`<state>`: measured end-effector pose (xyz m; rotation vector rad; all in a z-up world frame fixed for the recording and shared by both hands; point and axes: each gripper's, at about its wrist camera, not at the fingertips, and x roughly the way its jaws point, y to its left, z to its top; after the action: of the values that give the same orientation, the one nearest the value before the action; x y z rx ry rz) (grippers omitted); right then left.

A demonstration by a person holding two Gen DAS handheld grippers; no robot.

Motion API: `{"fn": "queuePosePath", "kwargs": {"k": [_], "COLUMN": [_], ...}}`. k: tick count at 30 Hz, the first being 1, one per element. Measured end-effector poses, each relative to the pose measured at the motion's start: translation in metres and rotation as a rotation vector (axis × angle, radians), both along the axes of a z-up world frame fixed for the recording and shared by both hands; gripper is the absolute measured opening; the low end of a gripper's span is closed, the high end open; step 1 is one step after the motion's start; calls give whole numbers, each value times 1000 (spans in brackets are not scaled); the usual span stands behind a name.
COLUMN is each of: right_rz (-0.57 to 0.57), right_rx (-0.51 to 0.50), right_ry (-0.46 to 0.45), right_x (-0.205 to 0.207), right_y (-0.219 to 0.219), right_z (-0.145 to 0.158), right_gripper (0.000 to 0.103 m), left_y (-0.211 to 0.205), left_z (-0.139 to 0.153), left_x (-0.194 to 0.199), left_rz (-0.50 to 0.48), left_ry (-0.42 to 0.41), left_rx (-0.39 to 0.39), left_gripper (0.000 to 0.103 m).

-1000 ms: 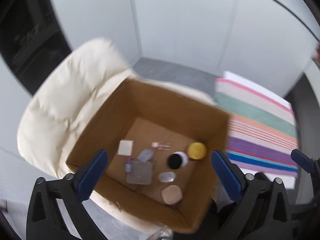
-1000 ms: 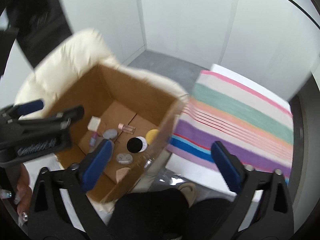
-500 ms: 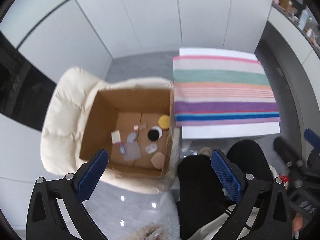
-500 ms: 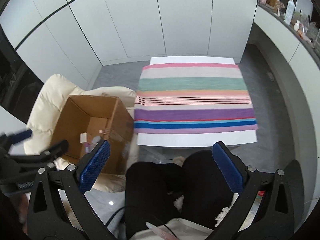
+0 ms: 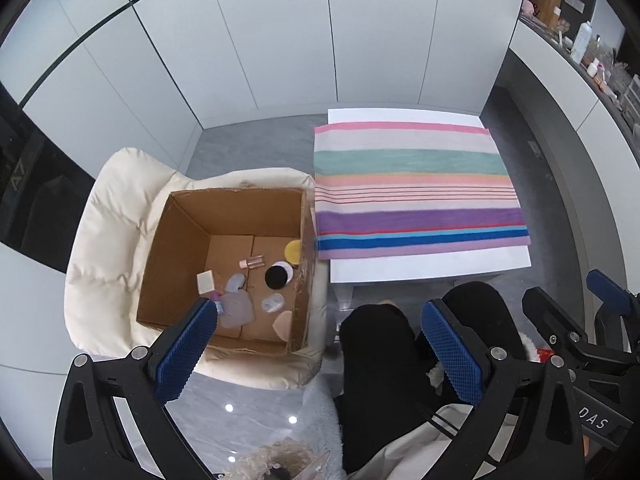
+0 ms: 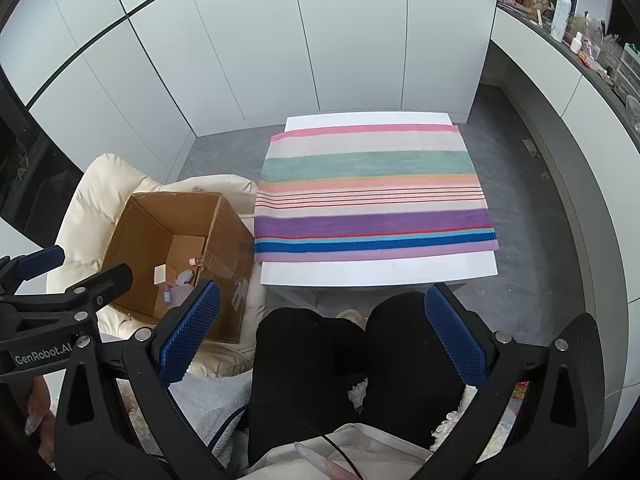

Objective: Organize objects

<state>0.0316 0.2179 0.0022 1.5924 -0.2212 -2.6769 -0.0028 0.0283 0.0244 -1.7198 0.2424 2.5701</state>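
Left wrist view: the cardboard box [image 5: 224,236] on the cream chair [image 5: 108,220] holds the small cosmetics items [image 5: 256,284]. Striped cloth [image 5: 412,188] on the white table [image 5: 420,268] lies bare. Left gripper [image 5: 320,344] and right gripper [image 6: 324,334] both stand apart, holding nothing. Scene fits either items collected into the box or awaiting layout on the cloth.
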Motion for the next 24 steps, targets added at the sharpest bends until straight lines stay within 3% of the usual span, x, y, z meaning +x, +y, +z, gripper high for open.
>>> {"fn": "queuePosePath", "kwargs": {"k": [4,24], "right_rz": [1,4], "right_rx": [2,-18], "right_ry": [3,-8], "right_x": [2,2], "right_y": [1,2], "right_z": [0,-5], "right_gripper": [103,103], "left_y": [2,-4], "left_z": [0,-2], "left_x": [6,12], "left_rz": [-3,-5], "left_ry": [7,-14], "left_rx": [-29,19], "left_gripper": [103,103]}}
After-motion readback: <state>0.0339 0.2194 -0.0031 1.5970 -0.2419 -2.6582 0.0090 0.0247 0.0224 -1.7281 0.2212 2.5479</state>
